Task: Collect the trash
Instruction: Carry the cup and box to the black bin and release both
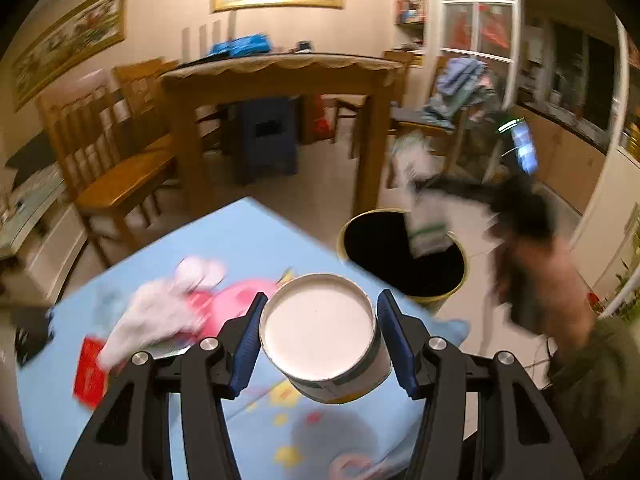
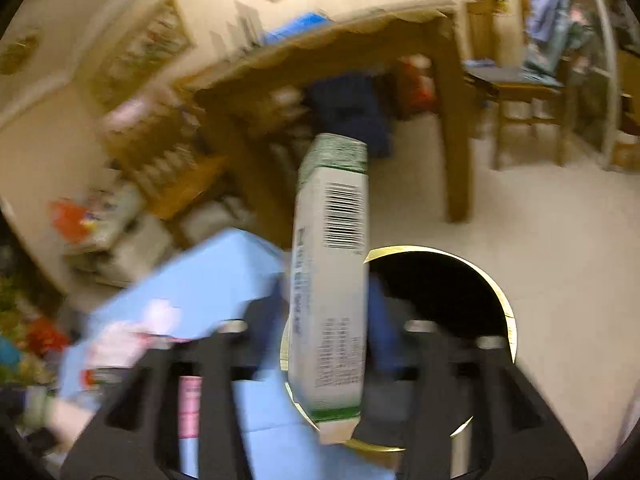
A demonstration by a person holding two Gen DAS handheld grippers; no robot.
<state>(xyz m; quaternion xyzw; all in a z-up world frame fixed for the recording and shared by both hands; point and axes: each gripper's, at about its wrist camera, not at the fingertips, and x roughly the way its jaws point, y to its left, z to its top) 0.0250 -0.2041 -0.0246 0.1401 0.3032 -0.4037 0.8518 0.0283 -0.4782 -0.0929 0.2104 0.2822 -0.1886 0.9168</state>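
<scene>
Black inside the yellow-rimmed bin on the floor just beside the blue tabletop, contents impossible to make out. Above its mouth, tilted and loose between the spread fingers of the right gripper, a white and green carton with a barcode, fingers blurred and contact unclear; over the tabletop, gripped at middling width by the left gripper, a round tub with a white lid, whatever it contains covered. Farther back on the tabletop, smeared by blur, crumpled white tissue and a red packet.
</scene>
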